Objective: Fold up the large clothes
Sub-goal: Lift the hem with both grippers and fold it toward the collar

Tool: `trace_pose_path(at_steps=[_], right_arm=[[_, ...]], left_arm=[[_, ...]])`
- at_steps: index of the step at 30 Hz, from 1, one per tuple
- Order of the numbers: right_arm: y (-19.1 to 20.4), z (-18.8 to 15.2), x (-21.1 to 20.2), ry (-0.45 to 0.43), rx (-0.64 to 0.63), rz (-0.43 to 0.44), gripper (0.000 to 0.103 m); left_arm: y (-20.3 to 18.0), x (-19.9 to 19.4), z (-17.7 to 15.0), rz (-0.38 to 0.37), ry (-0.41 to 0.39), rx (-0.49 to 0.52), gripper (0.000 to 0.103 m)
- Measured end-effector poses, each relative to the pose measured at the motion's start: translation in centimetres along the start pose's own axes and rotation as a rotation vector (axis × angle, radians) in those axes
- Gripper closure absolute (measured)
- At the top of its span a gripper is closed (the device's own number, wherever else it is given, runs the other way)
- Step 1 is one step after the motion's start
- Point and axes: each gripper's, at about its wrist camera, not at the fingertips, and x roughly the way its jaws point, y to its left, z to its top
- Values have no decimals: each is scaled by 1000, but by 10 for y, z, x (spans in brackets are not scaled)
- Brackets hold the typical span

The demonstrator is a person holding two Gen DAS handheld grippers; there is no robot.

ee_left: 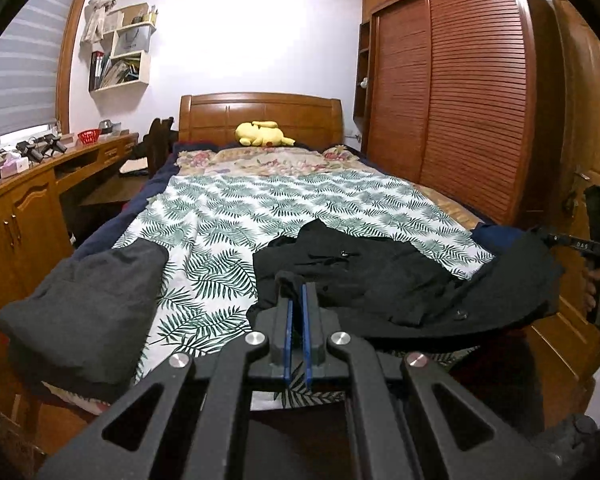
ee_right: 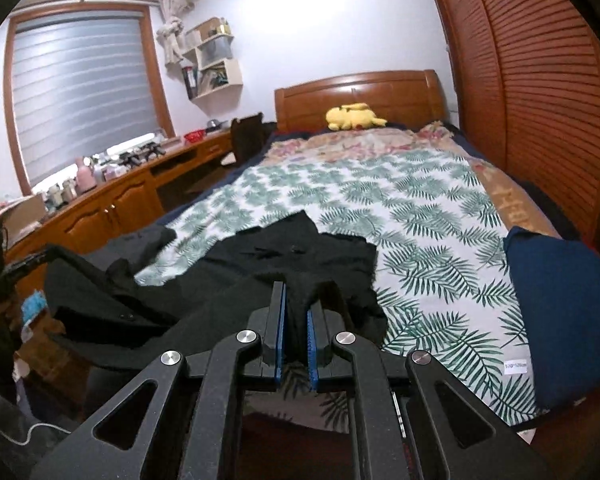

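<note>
Both grippers are clamping edges of the black garment point(ee_left: 364, 276) lying on the leaf-print bed point(ee_left: 228, 216): left gripper point(ee_left: 298, 294), right gripper point(ee_right: 296, 300), jaws pinching fabric.

The left matte black metal gripper point(ee_left: 298, 300) has two flat fingers point(ee_left: 283, 320) lined with blue pads, carried on angular black link arms with triangular cut-outs and four round silver pivot screws. The right matte black metal gripper point(ee_right: 298, 300) is built alike; its blue pads look ribbed. At the left view's right edge, a bare-skinned hand point(ee_left: 594, 292) shows beside white lettering
</note>
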Motion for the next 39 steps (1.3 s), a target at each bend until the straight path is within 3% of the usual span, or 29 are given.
trace_pose_path(at_steps=[6, 13, 22, 29, 39], right_arm=[[-16, 9, 60, 31, -18, -40, 97], [-54, 25, 165, 85, -17, -105, 97], [-92, 49, 285, 189, -54, -199, 96], [-122, 90, 343, 177, -27, -270, 96], [-136, 121, 396, 156, -19, -346, 96]], left_arm=[[10, 65, 21, 52, 48, 41, 101], [31, 145, 44, 104, 83, 45, 101], [44, 244, 86, 154, 58, 35, 101], [64, 292, 113, 132, 15, -61, 101], [65, 319, 112, 171, 10, -27, 101]])
